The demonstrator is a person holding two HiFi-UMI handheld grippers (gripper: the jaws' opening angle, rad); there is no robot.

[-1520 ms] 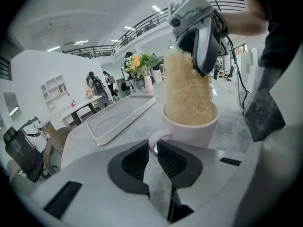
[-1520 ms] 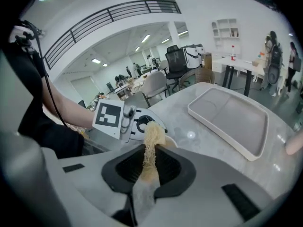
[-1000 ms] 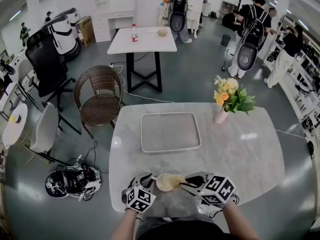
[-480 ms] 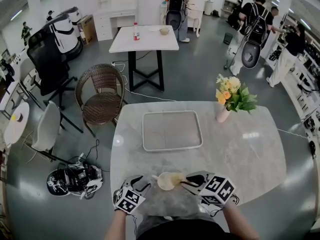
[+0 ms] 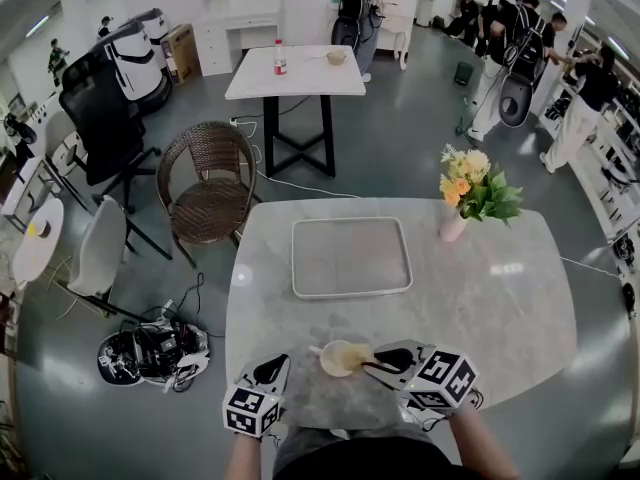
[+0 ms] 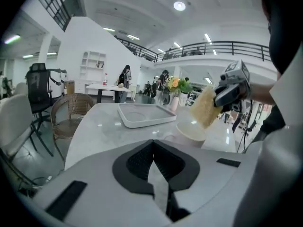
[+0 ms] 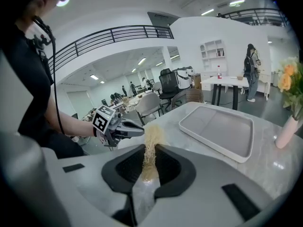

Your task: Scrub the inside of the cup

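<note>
Though the left gripper [image 5: 274,369] sits at the near edge of the tabletop [image 5: 500,298], its jaws are closed tight on nothing. It's apart from the cup [image 5: 336,361], off to the cup's left, so nothing's steadying the cup.

The right gripper [image 5: 374,362], also by the near edge, is clamped on a tan sponge [image 7: 150,148]. It's pinched flat btwn the pads and sticks out past the tips. Seen from the left gripper view, the sponge's lower end is at the cup's rim, poss. just inside the mouth. Can't tell if it touches the wall or the bottom.

The cup is upright, just in from the near edge, approx mid-width, w/ its small handle to the left.

Progress, as a judgement:
- Done: tool's in hand and brought to the cup.
- Unclear: the scrub itself looks barely begun or mid-way. No view shows the cup's inside well enough to call it clean or dirty.
- Left: work the sponge round the walls and bottom, prob. w/ the left gripper taking hold of the cup first. A free-standing cup could slide or tip under the push.

Farther in, an empty tray [image 5: 350,256] lies at the tabletop's middle, well apart from the cup. A vase of flowers [image 5: 452,224] stands near the far right corner. Neither's in play.
</note>
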